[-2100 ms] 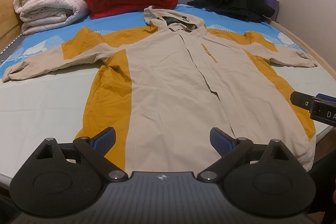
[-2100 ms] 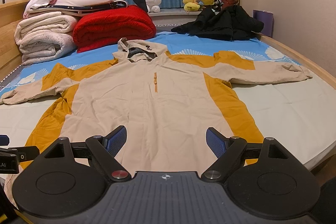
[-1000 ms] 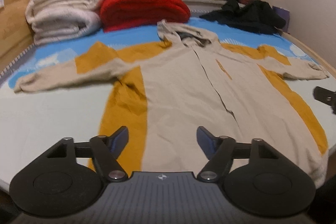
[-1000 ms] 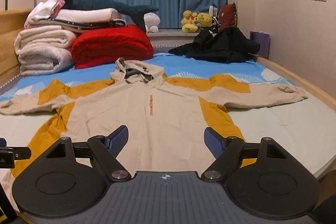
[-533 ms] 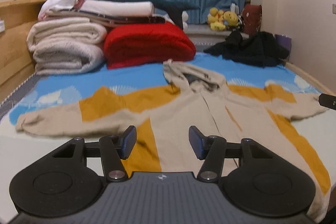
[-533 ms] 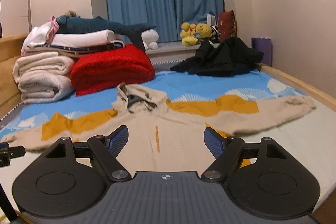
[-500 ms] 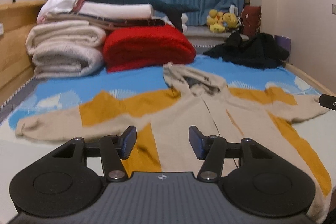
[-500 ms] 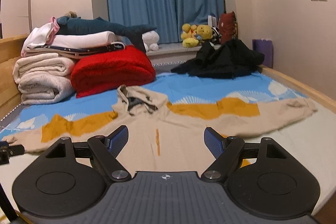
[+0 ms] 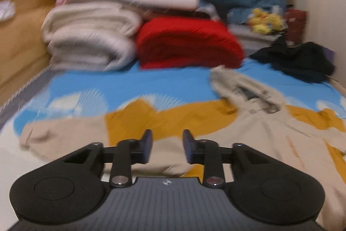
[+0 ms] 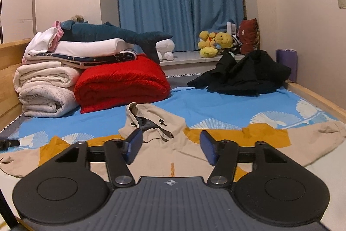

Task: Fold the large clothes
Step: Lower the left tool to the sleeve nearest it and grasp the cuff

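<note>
Hooded jacket point(image 10: 173, 151), beige and mustard, spread flat on bed below red blanket point(image 10: 121, 83): risk of pinching one layer or bunching fabric on blurred, fast approach; left gripper point(image 9: 167, 146) narrowly parted, right gripper point(image 10: 170, 148) wider apart, both empty, above jacket.

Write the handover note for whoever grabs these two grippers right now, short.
Left gripper: open, narrow gap between the pads, empty, low over the jacket's left side.
Right gripper: open wide, empty, aimed at the hood.
Jacket: beige and orange, lying front-up on the bed, both sleeves spread out to the sides.
Done: jacket laid out. No fold made, nothing gripped.
Left: all the folding, sleeves and body.
Nearby: red blanket and black clothes lie beyond the hood, apart from the jacket.
</note>
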